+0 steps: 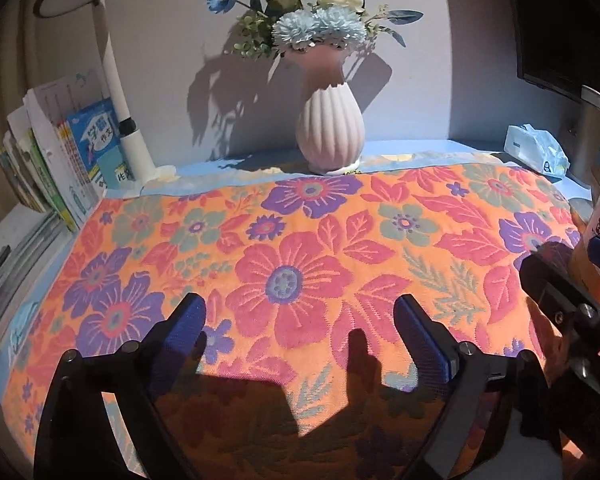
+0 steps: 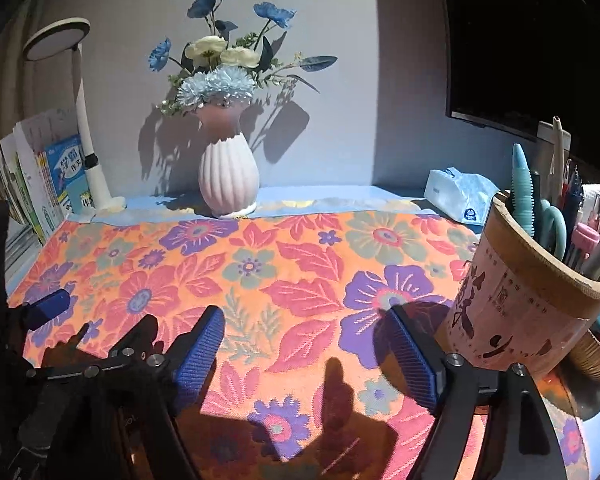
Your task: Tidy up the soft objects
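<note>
An orange floral towel [image 1: 300, 248] lies spread flat over the desk; it also fills the right wrist view [image 2: 284, 280]. My left gripper [image 1: 300, 320] is open and empty, its blue pads just above the towel's near part. My right gripper [image 2: 306, 334] is open and empty over the towel's right side, close to a pen holder. The right gripper shows at the right edge of the left wrist view [image 1: 572, 296]. The left gripper shows at the left edge of the right wrist view [image 2: 48, 312].
A ribbed pink vase [image 1: 330, 132] with blue and white flowers stands at the towel's far edge. A desk lamp [image 1: 116, 92] and books [image 1: 68, 152] stand far left. A tissue pack [image 2: 460, 196] lies far right. A pen holder [image 2: 520, 300] full of pens stands right.
</note>
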Demonstrator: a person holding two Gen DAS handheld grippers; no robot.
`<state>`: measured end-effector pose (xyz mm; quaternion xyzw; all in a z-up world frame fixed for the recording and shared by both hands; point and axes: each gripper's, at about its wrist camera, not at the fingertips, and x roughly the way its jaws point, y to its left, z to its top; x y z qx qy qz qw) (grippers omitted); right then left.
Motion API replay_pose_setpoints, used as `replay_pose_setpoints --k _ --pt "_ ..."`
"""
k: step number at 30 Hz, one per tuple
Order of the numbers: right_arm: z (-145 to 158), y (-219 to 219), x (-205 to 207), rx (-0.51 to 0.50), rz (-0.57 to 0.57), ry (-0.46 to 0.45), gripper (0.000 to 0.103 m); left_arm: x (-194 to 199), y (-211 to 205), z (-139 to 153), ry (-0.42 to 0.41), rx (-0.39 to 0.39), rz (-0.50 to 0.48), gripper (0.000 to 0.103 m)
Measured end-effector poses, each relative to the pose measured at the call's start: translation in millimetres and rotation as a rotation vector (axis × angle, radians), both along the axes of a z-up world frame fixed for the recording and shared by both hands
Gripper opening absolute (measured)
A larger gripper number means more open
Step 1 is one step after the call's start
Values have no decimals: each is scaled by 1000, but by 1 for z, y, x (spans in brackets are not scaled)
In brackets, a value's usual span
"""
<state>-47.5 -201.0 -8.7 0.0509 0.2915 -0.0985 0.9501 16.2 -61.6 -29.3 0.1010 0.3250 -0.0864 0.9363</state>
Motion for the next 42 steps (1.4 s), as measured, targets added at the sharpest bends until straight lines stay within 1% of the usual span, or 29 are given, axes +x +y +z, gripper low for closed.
replay_pose_setpoints --k 2,6,13,15,18,30,42 --pt "-1 -2 1 12 -2 -1 89 1 2 -1 6 -10 0 95" --pt "-4 -6 4 39 -4 12 89 4 4 -2 19 -19 -1 95" --pt "-5 -7 4 44 -13 23 90 5 2 -3 30 -19 -14 96" --pt "-5 -7 5 46 -18 25 93 5 3 -3 32 -22 -12 97" --pt "-6 -9 5 53 -23 27 95 6 4 -3 42 -32 -14 98" --pt "-7 -10 6 52 -26 34 98 7 4 -5 48 -24 -9 99" --pt "-9 -11 7 54 -26 41 98 8 4 -7 64 -29 -12 99"
